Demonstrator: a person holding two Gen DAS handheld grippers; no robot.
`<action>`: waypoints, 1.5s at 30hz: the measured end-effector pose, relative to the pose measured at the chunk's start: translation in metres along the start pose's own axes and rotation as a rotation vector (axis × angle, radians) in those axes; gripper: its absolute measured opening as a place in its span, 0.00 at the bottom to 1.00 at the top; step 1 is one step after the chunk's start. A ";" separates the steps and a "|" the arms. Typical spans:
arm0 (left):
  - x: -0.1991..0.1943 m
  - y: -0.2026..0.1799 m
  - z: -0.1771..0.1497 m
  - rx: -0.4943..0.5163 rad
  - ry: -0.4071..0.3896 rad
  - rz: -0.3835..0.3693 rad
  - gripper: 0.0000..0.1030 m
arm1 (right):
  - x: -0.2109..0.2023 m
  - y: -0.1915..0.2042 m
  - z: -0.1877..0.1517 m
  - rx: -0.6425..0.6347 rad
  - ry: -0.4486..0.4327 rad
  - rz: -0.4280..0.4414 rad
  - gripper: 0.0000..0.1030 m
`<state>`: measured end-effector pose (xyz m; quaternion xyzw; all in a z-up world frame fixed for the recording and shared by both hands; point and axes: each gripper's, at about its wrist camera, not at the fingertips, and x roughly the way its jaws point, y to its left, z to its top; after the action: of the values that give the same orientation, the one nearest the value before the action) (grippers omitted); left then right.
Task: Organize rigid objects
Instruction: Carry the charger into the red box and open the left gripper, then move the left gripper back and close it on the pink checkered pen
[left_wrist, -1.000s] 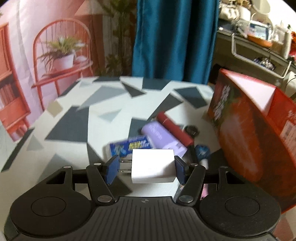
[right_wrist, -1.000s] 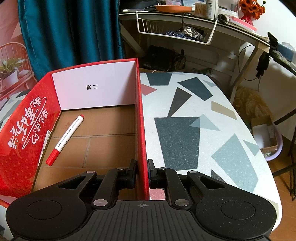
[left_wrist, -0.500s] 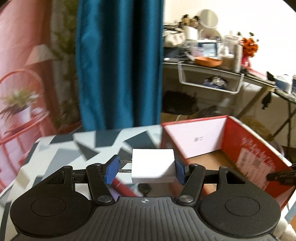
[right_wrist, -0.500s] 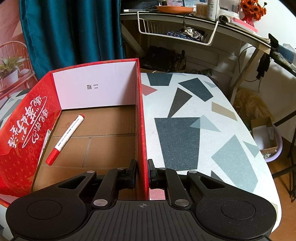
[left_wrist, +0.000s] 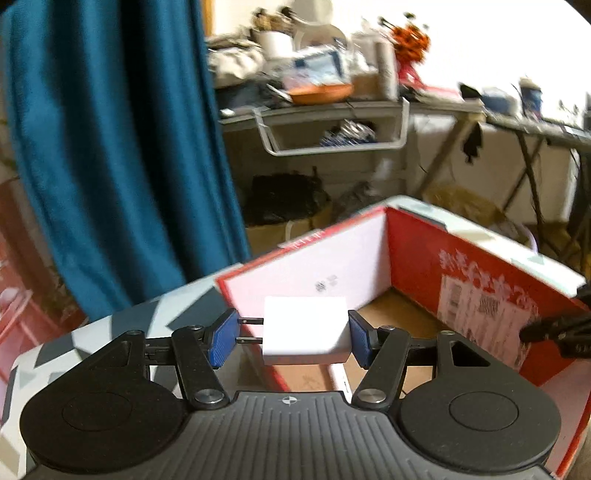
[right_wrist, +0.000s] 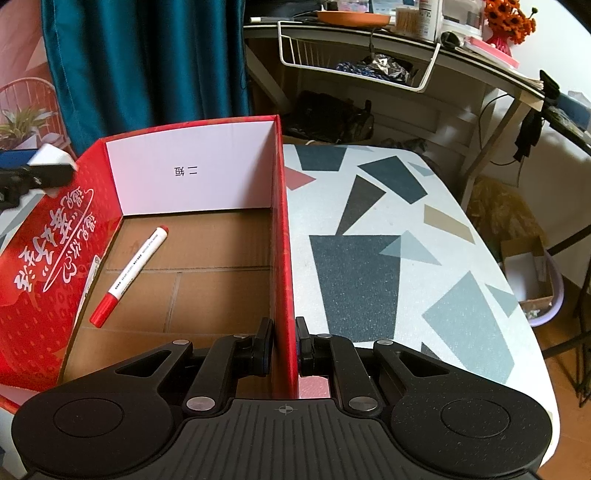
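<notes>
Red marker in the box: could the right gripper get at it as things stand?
Probably not right now. The right gripper is shut on the red box's wall. The red marker lies uncovered on the box floor, so it would be reachable after letting go.

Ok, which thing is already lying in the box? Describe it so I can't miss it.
Find the red cardboard box on the patterned table. On its brown floor, near the left wall, lies a marker pen at a slant. It is the only thing inside: white barrel, red cap, red tip.
</notes>
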<state>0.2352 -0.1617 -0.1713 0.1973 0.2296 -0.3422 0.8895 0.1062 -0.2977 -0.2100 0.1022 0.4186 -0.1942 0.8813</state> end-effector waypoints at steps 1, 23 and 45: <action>0.004 0.000 -0.001 0.008 0.013 -0.006 0.63 | 0.000 0.000 0.000 0.000 0.000 0.000 0.10; -0.037 0.051 -0.016 -0.199 -0.003 0.028 0.64 | 0.000 0.000 0.000 -0.004 -0.002 0.000 0.11; -0.024 0.032 -0.135 -0.406 0.299 0.136 0.28 | -0.001 -0.001 0.000 -0.002 -0.004 0.002 0.10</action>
<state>0.2047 -0.0585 -0.2621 0.0778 0.4086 -0.1957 0.8881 0.1050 -0.2983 -0.2094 0.1013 0.4167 -0.1932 0.8825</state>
